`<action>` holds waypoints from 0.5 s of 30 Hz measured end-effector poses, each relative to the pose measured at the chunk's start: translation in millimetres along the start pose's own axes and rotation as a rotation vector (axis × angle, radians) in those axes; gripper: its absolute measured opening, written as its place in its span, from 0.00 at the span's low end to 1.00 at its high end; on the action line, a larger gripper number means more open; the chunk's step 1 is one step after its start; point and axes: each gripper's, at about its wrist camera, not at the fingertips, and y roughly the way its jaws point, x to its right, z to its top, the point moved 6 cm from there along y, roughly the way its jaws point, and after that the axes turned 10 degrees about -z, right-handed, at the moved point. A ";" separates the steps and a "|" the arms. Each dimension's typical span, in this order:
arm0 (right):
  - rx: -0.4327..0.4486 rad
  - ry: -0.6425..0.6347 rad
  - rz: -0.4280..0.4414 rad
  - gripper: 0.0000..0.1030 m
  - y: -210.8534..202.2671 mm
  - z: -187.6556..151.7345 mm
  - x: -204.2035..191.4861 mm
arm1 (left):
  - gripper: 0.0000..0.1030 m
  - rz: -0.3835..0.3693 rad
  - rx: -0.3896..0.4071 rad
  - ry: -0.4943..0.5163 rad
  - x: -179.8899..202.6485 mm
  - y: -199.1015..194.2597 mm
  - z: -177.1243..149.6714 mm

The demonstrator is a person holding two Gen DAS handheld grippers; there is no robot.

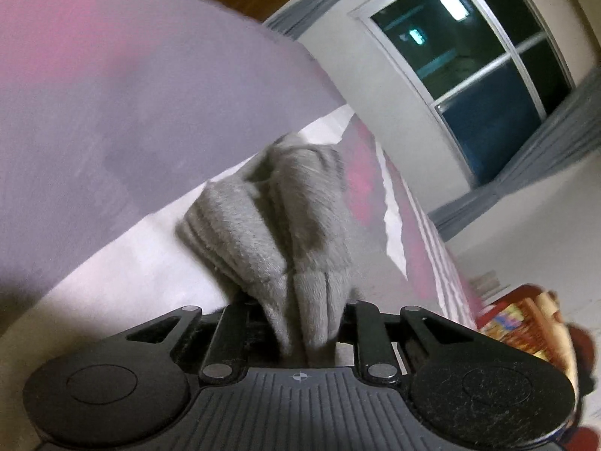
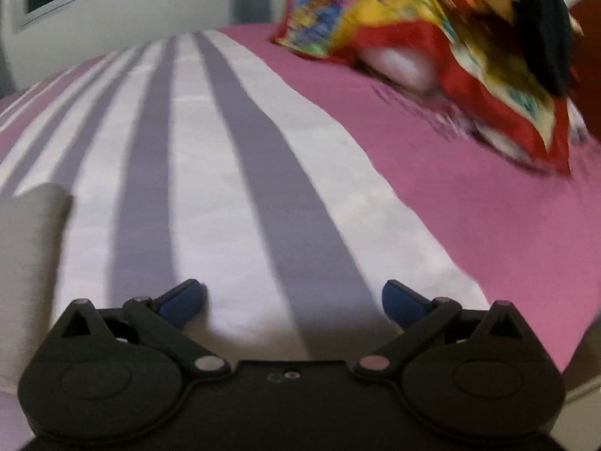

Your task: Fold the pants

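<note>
Left gripper (image 1: 300, 323) clamps bunched grey pants (image 1: 285, 225); right gripper (image 2: 293, 297) spread wide, empty, over striped bedsheet (image 2: 210, 173).

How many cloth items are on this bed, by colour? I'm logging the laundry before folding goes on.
Grey: 1, the fleece pants, clamped in the left gripper.
Multicoloured red and yellow: 1, a crumpled patterned cloth.
Pink, white and grey striped: 1, the bedsheet, under the open right gripper.
Total: 3
</note>
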 end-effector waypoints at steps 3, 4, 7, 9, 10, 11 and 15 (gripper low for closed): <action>0.005 0.002 -0.002 1.00 -1.8 -1.2 -0.4 | 0.16 -0.057 0.035 0.062 43.0 -8.3 9.7; 0.004 -0.008 -0.009 1.00 -1.9 -1.5 -1.9 | 0.16 -0.085 0.037 0.088 59.1 -7.4 15.4; 0.007 0.013 -0.016 1.00 -0.2 -0.3 -0.7 | 0.16 -0.166 0.007 0.219 128.6 3.3 14.7; 0.018 0.039 -0.032 1.00 3.1 2.6 -1.3 | 0.16 -0.210 -0.028 0.313 174.1 16.5 10.5; 0.017 0.024 -0.041 1.00 4.2 2.6 -2.9 | 0.16 -0.236 -0.047 0.352 198.0 25.3 6.9; 0.019 0.018 -0.044 1.00 2.9 2.3 -4.4 | 0.16 -0.263 -0.067 0.383 220.4 34.9 1.4; 0.025 0.032 -0.018 1.00 2.9 2.6 0.2 | 0.16 -0.335 -0.179 0.533 293.7 71.0 -46.5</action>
